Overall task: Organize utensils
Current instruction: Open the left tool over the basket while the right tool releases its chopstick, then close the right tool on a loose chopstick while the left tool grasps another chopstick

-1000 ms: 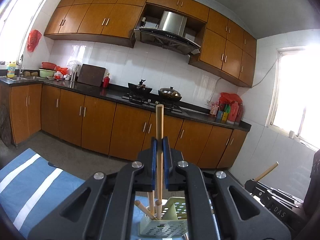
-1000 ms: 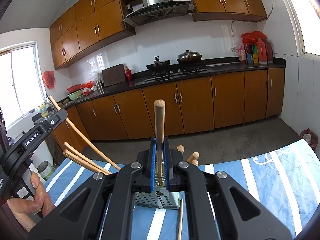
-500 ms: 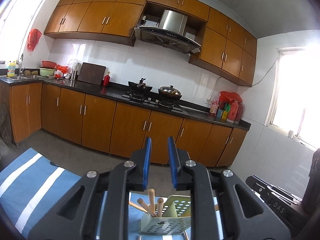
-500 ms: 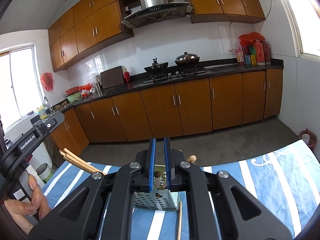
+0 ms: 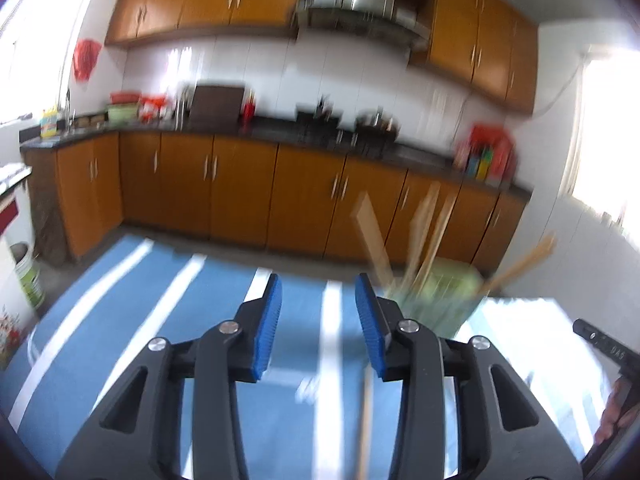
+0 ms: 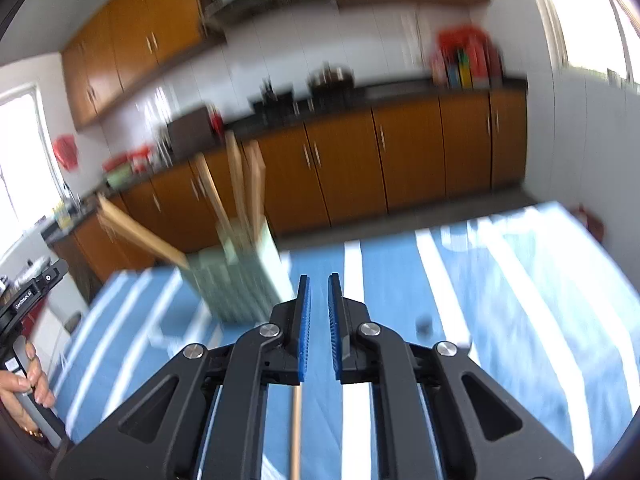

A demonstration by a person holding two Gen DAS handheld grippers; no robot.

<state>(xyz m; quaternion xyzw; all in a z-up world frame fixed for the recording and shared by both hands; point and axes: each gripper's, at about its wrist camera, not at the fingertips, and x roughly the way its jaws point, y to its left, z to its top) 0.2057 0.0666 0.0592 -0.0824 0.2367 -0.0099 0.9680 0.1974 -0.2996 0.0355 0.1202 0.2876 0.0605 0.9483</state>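
Judging by the frames, this is the gap between placements: several wooden sticks stand in the holder [image 6: 236,280], both tools are empty, and one chopstick [image 6: 296,432] lies loose on the cloth. The next move probably calls for bringing one tool down over that stick, lining the pads along its length and closing on it without rolling it away.

The room is a kitchen, blurred in both views. Brown cabinets [image 5: 240,188] run across the middle of the frame under a dark counter, with more cabinets and a range hood along the top. A bright window fills the right edge of the left view.

The table carries a blue cloth [image 5: 120,320] with white stripes, filling the lower half of each view.

The holder, pale green and perforated, sits right of centre in the left view [image 5: 440,296] and left of centre in the right view, its sticks fanning upward.

The left gripper [image 5: 319,320] is opening, nothing between its blue pads. The right gripper [image 6: 318,320] stands nearly pressed together, a narrow slit showing, also empty.

The loose chopstick shows at bottom centre in both views [image 5: 366,420], running under the tools.

A hand [image 6: 28,380] at the lower left of the right view grips the other tool's handle.
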